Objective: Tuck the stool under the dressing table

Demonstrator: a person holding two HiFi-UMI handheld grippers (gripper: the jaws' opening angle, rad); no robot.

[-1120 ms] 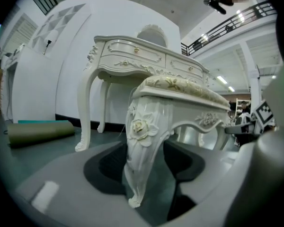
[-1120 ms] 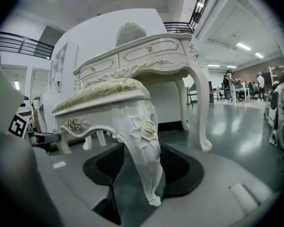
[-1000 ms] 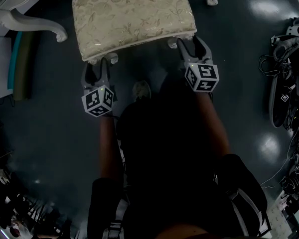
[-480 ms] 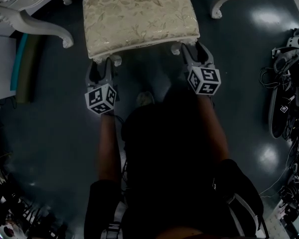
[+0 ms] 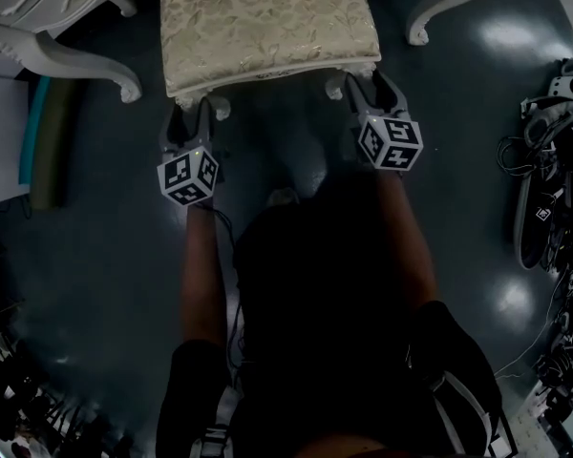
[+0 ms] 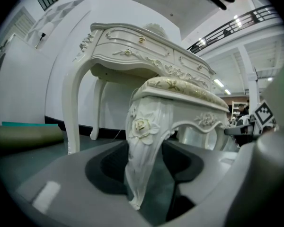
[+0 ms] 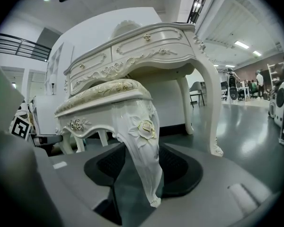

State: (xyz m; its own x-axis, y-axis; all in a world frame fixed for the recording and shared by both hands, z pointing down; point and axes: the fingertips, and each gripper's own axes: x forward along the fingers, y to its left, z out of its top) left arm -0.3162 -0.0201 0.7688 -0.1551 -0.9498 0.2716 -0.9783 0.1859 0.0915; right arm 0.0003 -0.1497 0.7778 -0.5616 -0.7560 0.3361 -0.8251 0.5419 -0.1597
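Dark glossy floor (image 5: 95,284), grey-blue w/ light glare; cables & gear (image 5: 554,170) piled at its right edge. Btwn the curved front legs of the white dressing table (image 6: 142,51) is the stool (image 5: 267,27), seat lower than the drawer front; how far under it reaches, can't tell. Table has gilt knobs & carved scrollwork along the drawers. Stool: rectangular padded seat in cream-gold leaf-pattern fabric, white-painted frame, scalloped apron w/ small carved flowers, curved near legs w/ a carved rose at each knee, tapering to a scrolled foot. On the near left leg (image 6: 142,150) the left gripper (image 5: 187,122) is clamped, jaws pressing both sides just below the rose; the right gripper (image 5: 368,86) grips the near right leg (image 7: 142,145) likewise
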